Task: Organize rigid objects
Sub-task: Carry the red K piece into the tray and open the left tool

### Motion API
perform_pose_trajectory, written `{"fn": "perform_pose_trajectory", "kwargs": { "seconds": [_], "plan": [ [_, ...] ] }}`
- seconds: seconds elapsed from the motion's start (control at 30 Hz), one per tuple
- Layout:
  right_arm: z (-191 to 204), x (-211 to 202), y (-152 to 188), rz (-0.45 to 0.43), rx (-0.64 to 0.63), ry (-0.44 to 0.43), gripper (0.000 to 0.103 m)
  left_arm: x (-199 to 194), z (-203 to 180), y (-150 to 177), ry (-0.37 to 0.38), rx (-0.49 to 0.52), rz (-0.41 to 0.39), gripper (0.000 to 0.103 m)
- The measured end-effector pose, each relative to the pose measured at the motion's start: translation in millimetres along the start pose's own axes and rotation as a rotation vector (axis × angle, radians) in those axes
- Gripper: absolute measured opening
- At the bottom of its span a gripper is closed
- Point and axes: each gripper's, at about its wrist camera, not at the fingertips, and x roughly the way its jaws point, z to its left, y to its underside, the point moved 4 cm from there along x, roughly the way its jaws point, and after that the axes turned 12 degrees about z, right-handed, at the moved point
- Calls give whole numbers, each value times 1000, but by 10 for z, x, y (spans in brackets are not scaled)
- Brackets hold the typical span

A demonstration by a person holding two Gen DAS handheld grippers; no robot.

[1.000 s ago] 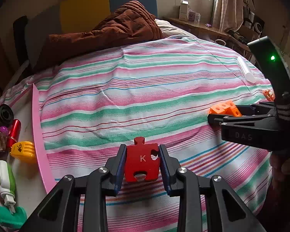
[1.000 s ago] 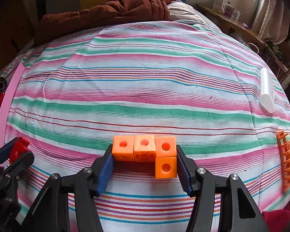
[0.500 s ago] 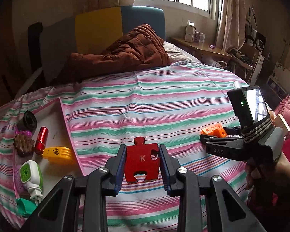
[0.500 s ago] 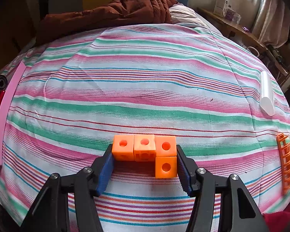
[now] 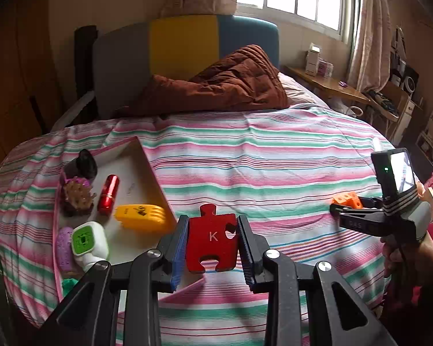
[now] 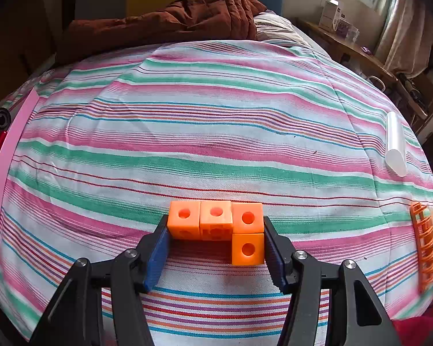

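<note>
Left hand-held gripper (image 5: 212,238) clamped on red K puzzle piece (image 5: 211,238), tray (image 5: 147,170) at 10 o'clock. Right hand-held gripper (image 6: 216,238) gripping orange cube block (image 6: 216,220) on bed (image 6: 205,132).

Left gripper (image 5: 212,238) clamps flat red jigsaw-shaped piece marked "K" (image 5: 212,235) between blue-padded fingers (image 5: 178,245), above pink-green striped bedsheet (image 5: 259,167). Left of it, pink-rimmed white tray (image 5: 135,167) holds yellow plastic comb-like toy (image 5: 141,216), glossy red cylinder (image 5: 108,190), black cylinder (image 5: 83,163), brown studded block (image 5: 78,197), white-green gadget (image 5: 88,240). At right edge, right gripper (image 5: 339,208), in person's hand (image 5: 404,255), grips orange linked cubes (image 5: 347,199). Brown quilted blanket (image 5: 222,86) heaped near headboard.
</note>
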Motion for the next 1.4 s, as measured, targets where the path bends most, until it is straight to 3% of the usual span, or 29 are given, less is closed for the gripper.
{"fn": "perform_pose_trajectory", "kwargs": {
  "seconds": [0.5,0.87,1.3,1.4],
  "plan": [
    [17,-9,25,-11,-2,15,59,66,604,145,-48,-115,34,32],
    [8,-12,27,-9,-5,17,59,158,934,306,93,-215,88,32],
    [-2,-13,6,-4,-5,19,59,498,936,191,80,-192,137,32],
    [-1,-13,6,-4,-6,19,59,531,960,202,96,-206,148,38]
  ]
}}
